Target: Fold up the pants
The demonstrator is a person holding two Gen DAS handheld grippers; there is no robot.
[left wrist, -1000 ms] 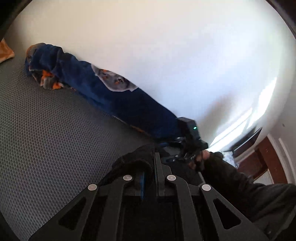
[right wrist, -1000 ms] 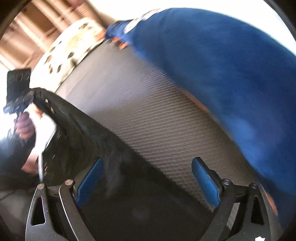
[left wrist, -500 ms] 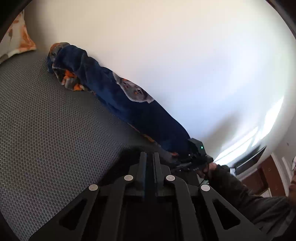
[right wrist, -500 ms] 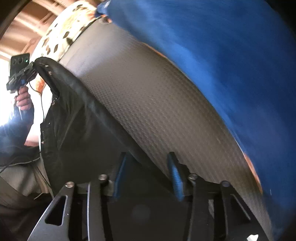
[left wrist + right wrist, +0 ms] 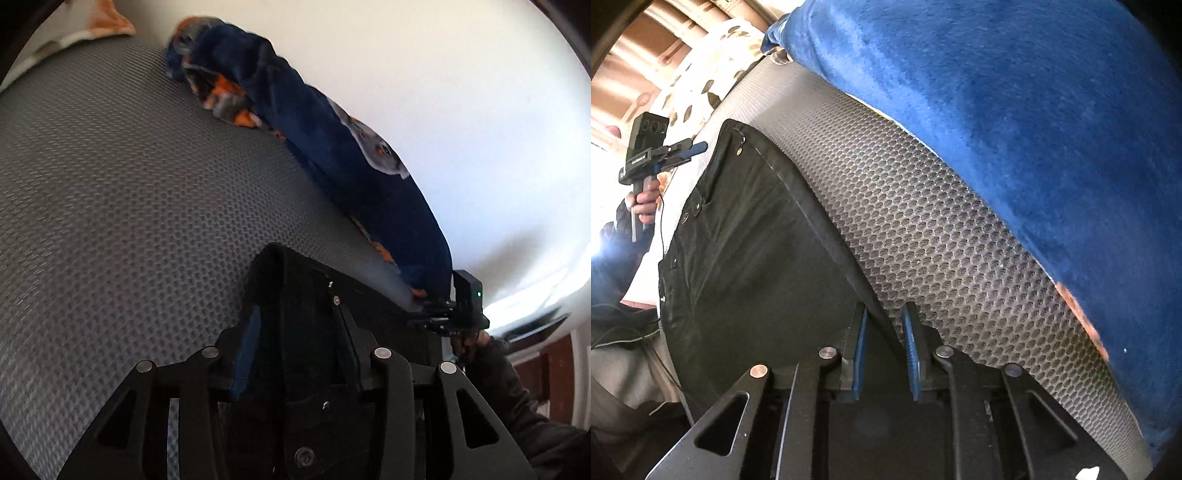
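Observation:
Black pants (image 5: 746, 236) lie spread on a grey mesh bed surface (image 5: 923, 229). In the left wrist view the waist end of the pants (image 5: 295, 295) lies between the fingers of my left gripper (image 5: 295, 332), which stand apart. In the right wrist view my left gripper (image 5: 683, 151) shows at the far waist corner, open. My right gripper (image 5: 884, 332) has its blue pads nearly closed on the pants' edge. It also shows in the left wrist view (image 5: 443, 314), gripping the far edge.
A rolled blue blanket (image 5: 332, 147) with orange patches lies along the white wall, and fills the right side of the right wrist view (image 5: 1034, 110). A patterned pillow (image 5: 705, 81) sits at the head of the bed.
My right gripper closed from wide open onto the pants' edge. My left gripper's jaws opened around the waist end, and the pants now lie flatter on the mesh.

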